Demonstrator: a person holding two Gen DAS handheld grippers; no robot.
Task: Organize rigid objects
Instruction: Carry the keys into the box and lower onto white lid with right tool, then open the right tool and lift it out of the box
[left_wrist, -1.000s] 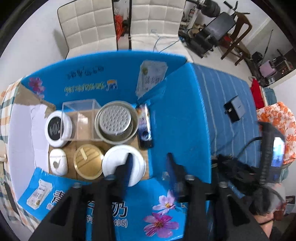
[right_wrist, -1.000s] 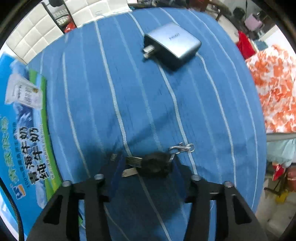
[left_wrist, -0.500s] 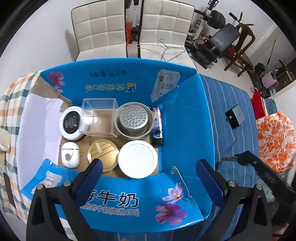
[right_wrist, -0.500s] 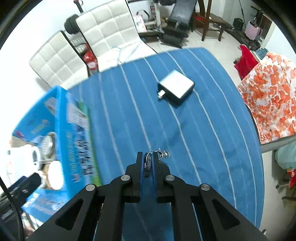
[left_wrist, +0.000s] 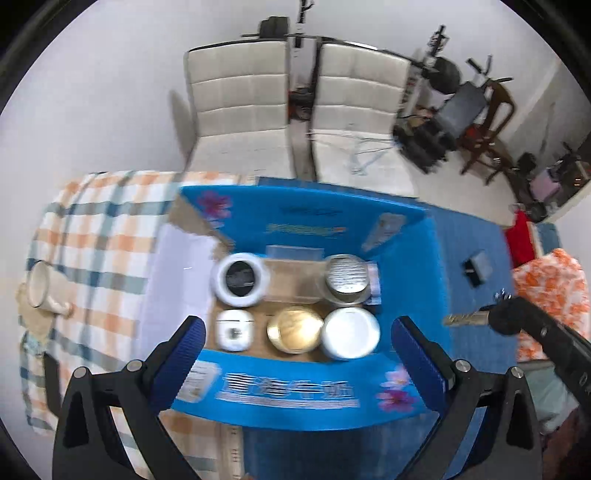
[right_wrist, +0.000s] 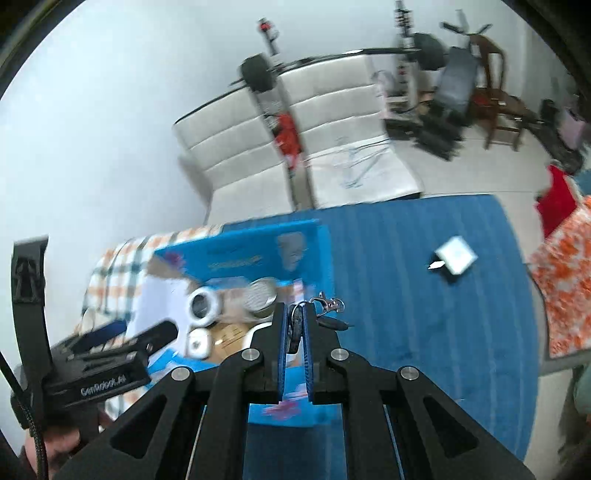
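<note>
Gripping a key bunch (right_wrist: 295, 325), the right gripper (right_wrist: 294, 325) has its 2 blue-padded jaws pressed together on the dark key head, and the silver clasp (right_wrist: 328, 303) of the bunch sticks out past the fingertips to the right. From the left wrist view the same bunch (left_wrist: 469, 318) shows at the tip of the right gripper (left_wrist: 506, 320), held in the air to the right of the blue carton (left_wrist: 295, 398) and above the blue striped cloth (right_wrist: 424, 295).

The left gripper (left_wrist: 295, 332) is spread wide, with nothing between its fingers (left_wrist: 188, 339), and hangs over the near flap of the carton.

Carton contents (6 items count clearly on the brown floor):
- white jar with black label (left_wrist: 240, 279), back left
- clear plastic box (left_wrist: 293, 275), back middle
- metal strainer bowl (left_wrist: 347, 278), back right
- small white case (left_wrist: 235, 329), front left
- gold round lid (left_wrist: 294, 329), front middle
- white round lid (left_wrist: 350, 332), front right

A thin packet (left_wrist: 373, 284) stands just beside the strainer bowl against the right wall; its print is too blurred to read.

A grey adapter (right_wrist: 456, 255) lies on the striped cloth, well apart from the carton. A white mug (left_wrist: 42, 288) lies on the checked cloth (left_wrist: 96, 236) left of the carton.
</note>
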